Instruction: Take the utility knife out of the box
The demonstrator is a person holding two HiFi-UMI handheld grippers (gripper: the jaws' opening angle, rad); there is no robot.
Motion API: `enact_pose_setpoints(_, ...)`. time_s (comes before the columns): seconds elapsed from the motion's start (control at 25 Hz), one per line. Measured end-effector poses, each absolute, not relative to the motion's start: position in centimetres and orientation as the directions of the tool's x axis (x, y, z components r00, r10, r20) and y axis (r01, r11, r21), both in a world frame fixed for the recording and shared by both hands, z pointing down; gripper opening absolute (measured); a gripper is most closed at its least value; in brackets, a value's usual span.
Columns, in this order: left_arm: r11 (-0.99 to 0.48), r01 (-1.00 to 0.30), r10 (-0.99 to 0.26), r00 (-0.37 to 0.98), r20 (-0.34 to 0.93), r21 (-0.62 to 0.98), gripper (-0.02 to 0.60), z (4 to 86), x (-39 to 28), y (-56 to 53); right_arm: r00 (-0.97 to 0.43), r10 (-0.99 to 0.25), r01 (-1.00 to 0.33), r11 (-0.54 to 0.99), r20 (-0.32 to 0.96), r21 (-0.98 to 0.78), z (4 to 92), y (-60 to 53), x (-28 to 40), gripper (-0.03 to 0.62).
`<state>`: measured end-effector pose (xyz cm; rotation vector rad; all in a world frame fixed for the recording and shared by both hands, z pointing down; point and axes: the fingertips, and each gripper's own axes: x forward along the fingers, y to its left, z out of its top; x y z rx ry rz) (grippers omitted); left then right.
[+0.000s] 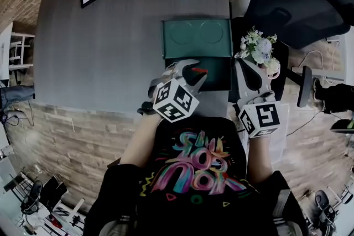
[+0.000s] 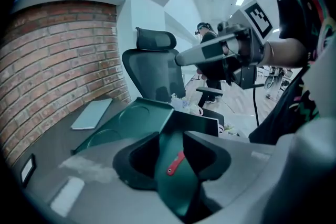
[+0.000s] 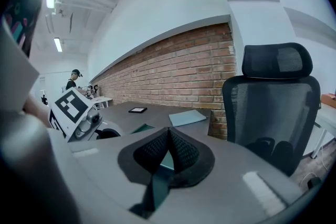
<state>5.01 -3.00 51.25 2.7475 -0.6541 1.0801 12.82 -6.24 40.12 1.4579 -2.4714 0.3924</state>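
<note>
By my reading, the person is lining up the grasp on the utility knife (image 2: 177, 186), which has not yet been lifted. To do this well, the left gripper (image 2: 171, 136) should be settling with its pads straddling the knife's green body across its width, clear of the red slider (image 2: 176, 162). It should then be closing squarely and lifting straight up past the wall of the box (image 1: 218, 79).

Its jaws are standing wide, with the knife running between them; neither pad is visibly pressing on it. The right gripper (image 3: 168, 136) is pinching closed on a thin green strip, seemingly the box's side wall. It should be holding that steady so the box is not rising off the surface (image 1: 99, 52) with the knife.

The knife is lying inside the box, between and just beyond the left jaws, and off to one side of the right jaws.
</note>
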Motion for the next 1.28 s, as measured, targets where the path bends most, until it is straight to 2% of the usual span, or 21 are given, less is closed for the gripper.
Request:
enact_pose_setpoints(0.16,-0.919,-0.393,-0.294,0.623,0.725,-0.034,0.149,53.5,5.7,-2.7,-0.456,-0.815,-0.888,0.444,0.356,-0.121,40.9,-5.8,13.4,0.0)
enact_pose_setpoints(0.92,-0.955,-0.294,-0.168,0.463,0.87,-0.028,0.15,60.8,6.6,-2.3,-0.406,-0.833,-0.914,0.377,0.376,-0.153,42.2,-5.0,16.0,-0.001)
enact_pose_setpoints(1.28,-0.962,-0.273,-0.12,0.468,0.876,0.014,0.149,61.3,6.9,-2.1,-0.421,-0.82,-0.906,0.394,0.387,-0.152,42.2,-4.9,15.5,0.0)
